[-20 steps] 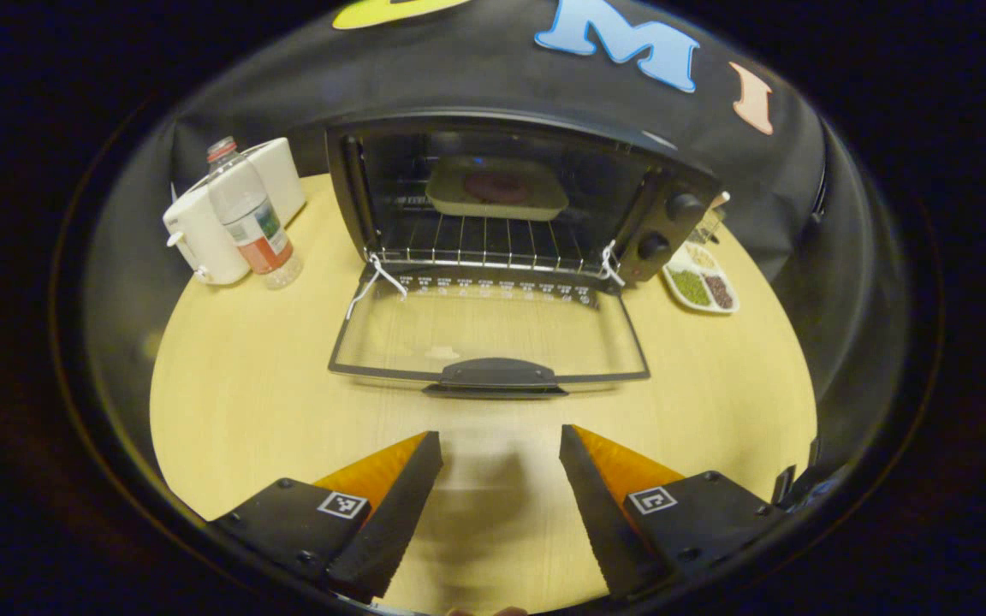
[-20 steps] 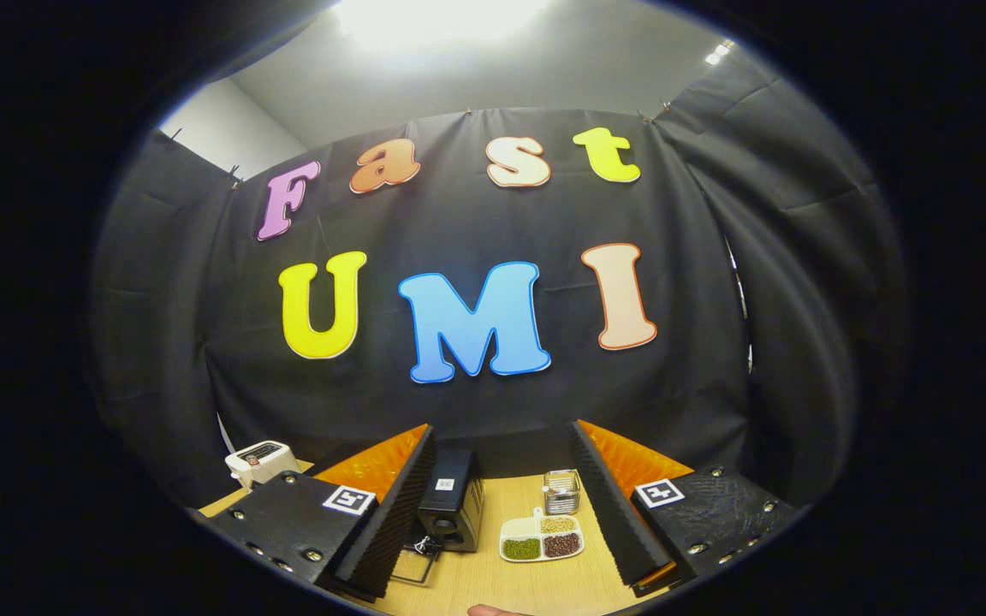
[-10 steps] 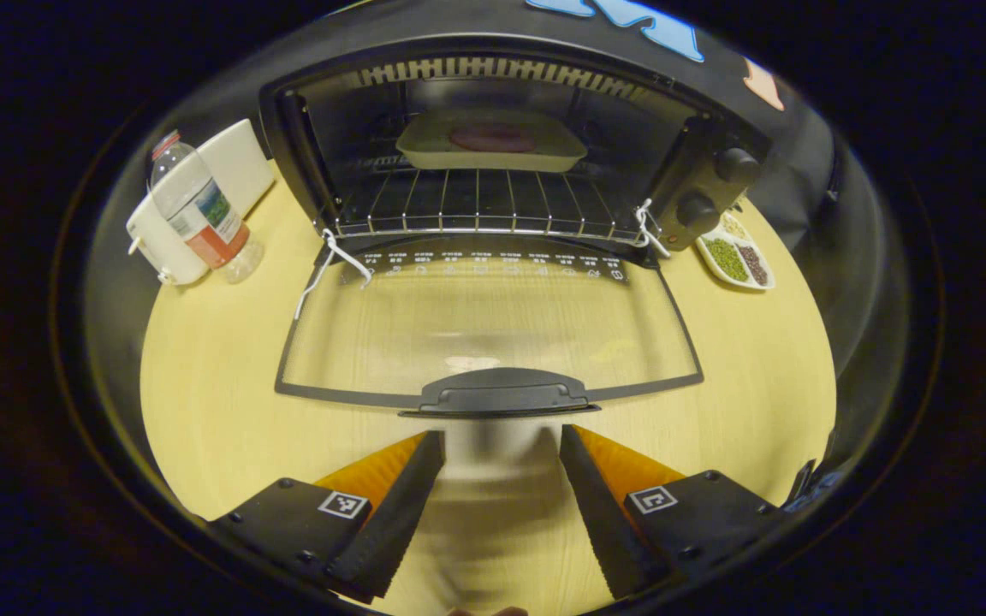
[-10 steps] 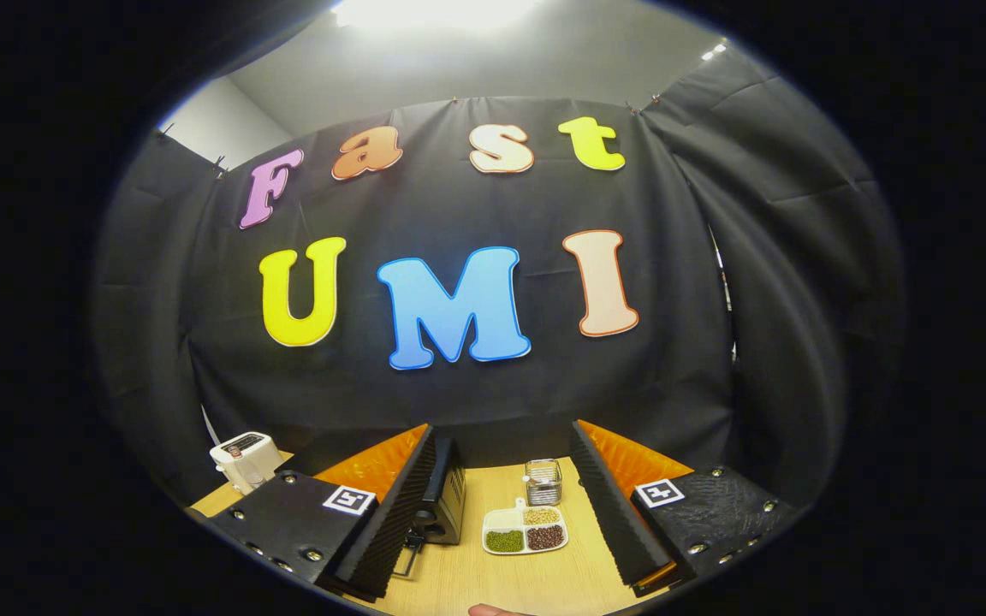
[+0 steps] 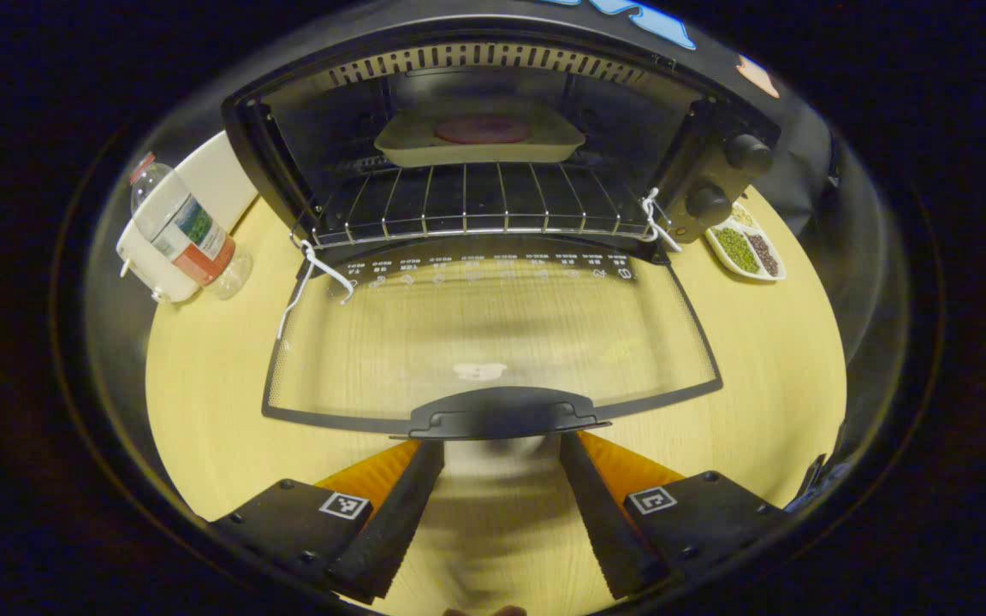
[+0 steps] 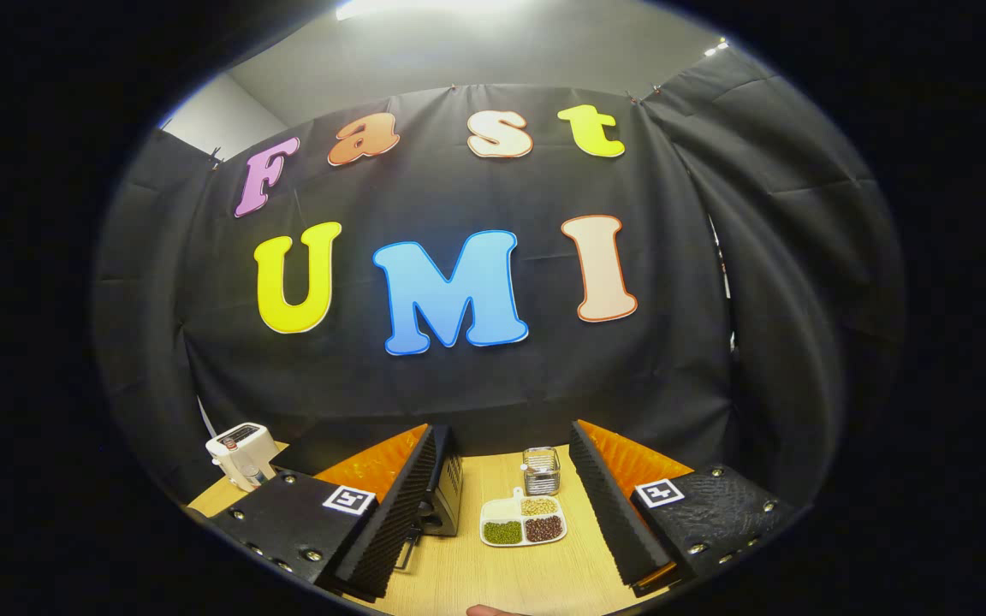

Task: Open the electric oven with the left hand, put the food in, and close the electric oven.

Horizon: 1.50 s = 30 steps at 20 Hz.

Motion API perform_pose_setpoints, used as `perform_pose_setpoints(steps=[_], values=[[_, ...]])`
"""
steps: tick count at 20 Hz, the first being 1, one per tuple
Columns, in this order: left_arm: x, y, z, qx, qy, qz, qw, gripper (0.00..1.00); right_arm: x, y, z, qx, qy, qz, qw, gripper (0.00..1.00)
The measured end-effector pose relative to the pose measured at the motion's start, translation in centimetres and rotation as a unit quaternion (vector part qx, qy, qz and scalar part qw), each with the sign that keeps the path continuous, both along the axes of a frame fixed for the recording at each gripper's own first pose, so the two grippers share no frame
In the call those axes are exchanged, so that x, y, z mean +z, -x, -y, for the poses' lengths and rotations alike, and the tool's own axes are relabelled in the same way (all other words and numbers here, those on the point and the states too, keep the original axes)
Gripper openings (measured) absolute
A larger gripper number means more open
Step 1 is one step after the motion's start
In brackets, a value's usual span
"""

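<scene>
The black electric oven (image 5: 715, 171) stands open, its glass door (image 5: 493, 334) lying flat toward me on the wooden table (image 5: 202, 385). A pale tray with a dark red piece of food (image 5: 480, 133) rests on the wire rack (image 5: 476, 210) inside. My left gripper (image 5: 500, 445) is open, its tips just below the door's handle (image 5: 506, 412), apart from it. In the right gripper view my right gripper (image 6: 506, 432) is open and holds nothing, raised and facing the booth wall, with the oven's side (image 6: 446, 483) behind its left finger.
A water bottle (image 5: 176, 227) leans by a white appliance (image 5: 210, 184) left of the oven. A white divided dish of beans (image 5: 745, 252) lies right of it. The same dish (image 6: 520, 522) and a small metal holder (image 6: 540, 470) sit between my right fingers.
My left gripper has moved forward toward the oven until its tips reach the door handle. The right gripper has tilted slightly and stays open.
</scene>
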<state>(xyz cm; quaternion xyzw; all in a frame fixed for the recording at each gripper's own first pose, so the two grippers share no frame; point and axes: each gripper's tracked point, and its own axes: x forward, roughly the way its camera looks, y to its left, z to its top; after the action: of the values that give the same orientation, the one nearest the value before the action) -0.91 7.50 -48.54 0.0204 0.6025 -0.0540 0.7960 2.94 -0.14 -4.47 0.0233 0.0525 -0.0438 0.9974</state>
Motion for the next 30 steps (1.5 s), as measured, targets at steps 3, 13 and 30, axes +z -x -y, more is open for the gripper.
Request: perform_pose_setpoints(steps=[3, 13, 30], values=[[1.8, 0.1, 0.1, 0.002, 0.007, 0.020, 1.000, 0.94, 0.0, -0.1, -0.3, 0.003, 0.002, 0.002, 1.000, 0.95], [6.8, -1.6, 0.7, 0.012, 0.033, 0.099, 0.994, 0.99, 0.3, 0.0, -1.6, 0.018, -0.010, 0.004, 1.000, 0.95], [13.8, -2.9, -0.9, 0.053, 0.053, 0.205, 0.976, 0.90, -0.3, 0.1, -1.7, 0.024, 0.012, -0.003, 1.000, 0.95]])
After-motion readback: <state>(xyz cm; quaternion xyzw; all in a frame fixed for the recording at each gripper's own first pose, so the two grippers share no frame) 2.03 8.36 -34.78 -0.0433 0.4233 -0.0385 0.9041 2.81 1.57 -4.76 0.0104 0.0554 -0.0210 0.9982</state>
